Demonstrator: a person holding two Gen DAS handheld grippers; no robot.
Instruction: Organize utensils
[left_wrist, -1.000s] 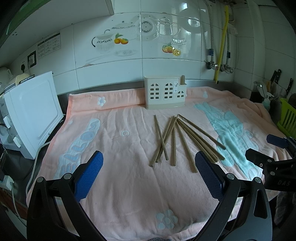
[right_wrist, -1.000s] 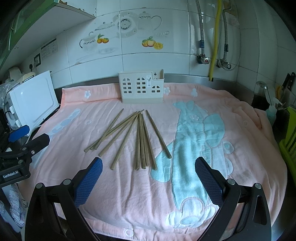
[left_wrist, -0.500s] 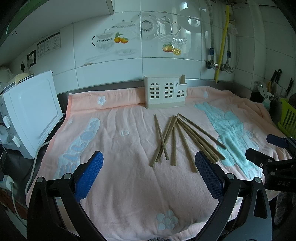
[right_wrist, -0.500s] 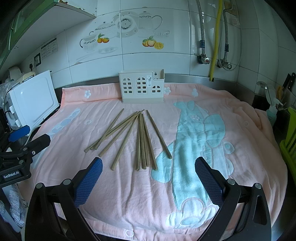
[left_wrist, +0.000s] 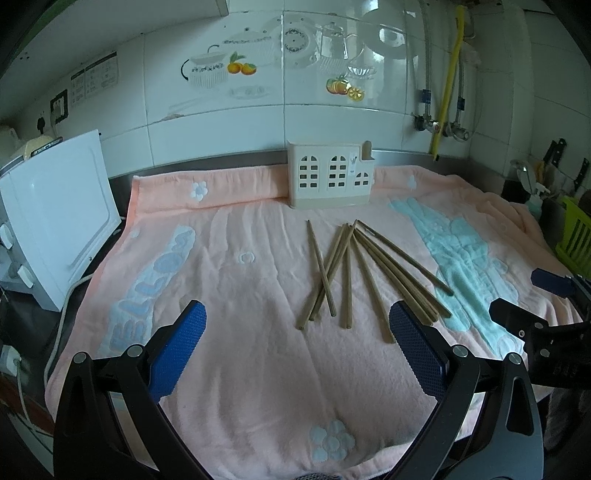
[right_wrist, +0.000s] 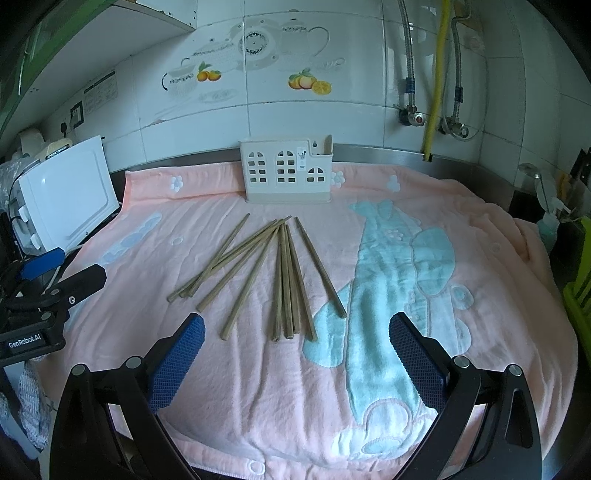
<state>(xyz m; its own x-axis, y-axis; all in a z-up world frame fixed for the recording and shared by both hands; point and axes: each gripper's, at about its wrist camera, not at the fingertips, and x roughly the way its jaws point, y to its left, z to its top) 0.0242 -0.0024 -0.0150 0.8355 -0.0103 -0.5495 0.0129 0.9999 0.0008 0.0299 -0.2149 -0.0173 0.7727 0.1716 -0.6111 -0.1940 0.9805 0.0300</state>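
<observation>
Kitchen counter under white tiled wall (left_wrist: 221, 155), covered by pink terry towel (left_wrist: 240, 295). Loose brown wooden chopsticks (right_wrist: 284, 277) lie mid-towel, long axes fanning from 6 toward 12 o'clock (tips converging at cream house-shaped plastic holder (right_wrist: 286, 171)). Left gripper (left_wrist: 297, 349) and right gripper (right_wrist: 295, 354) both spread wide, holding nothing.

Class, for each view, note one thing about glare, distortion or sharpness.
Left wrist view: window glare on the wall tiles; fisheye bends the counter edge. Right wrist view: chopsticks look sharp, corners darken, and the towel is evenly lit with soft shadows.
</observation>
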